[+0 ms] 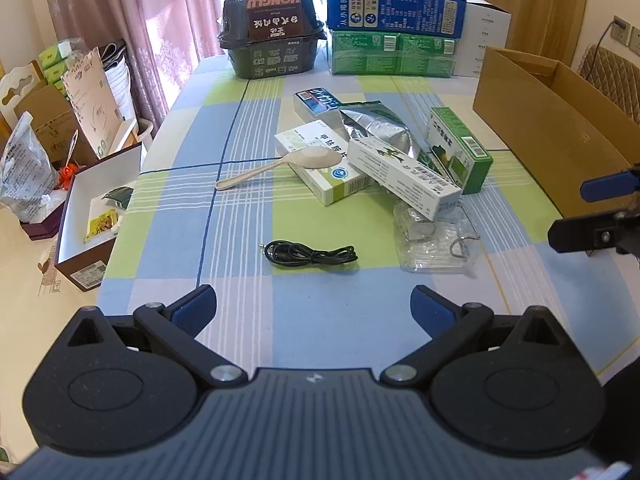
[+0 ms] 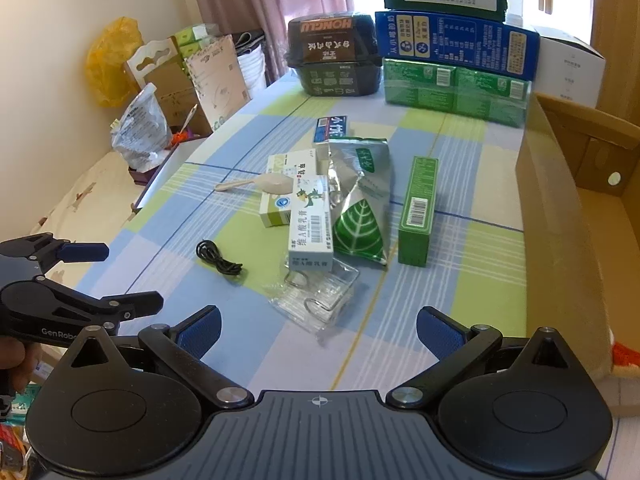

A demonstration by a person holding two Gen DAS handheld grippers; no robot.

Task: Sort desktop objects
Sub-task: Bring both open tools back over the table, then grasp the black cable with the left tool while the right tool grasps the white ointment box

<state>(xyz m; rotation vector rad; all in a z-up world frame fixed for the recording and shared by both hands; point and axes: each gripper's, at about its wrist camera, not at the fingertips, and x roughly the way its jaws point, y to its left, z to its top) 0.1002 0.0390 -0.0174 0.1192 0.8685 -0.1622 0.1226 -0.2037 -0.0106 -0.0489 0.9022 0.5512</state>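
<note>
Left gripper (image 1: pixel 314 312): jaws wide apart, holding nothing.
Right gripper (image 2: pixel 319 334): spread, empty.
Left-view only: open gift box (image 1: pixel 80 216) beside table.
Right-view only: leaf print on foil pouch (image 2: pixel 360 200).

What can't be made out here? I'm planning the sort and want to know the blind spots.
- Cardboard box: inside hidden by its near wall in the left view; cut off by the right edge in the right view.
- Clear bag: contents too see-through to identify in either view; one end lies under the long white box.
- Foil pouch: partly covered by that box in the left view.
- Print on the boxes: too small to read.
</note>
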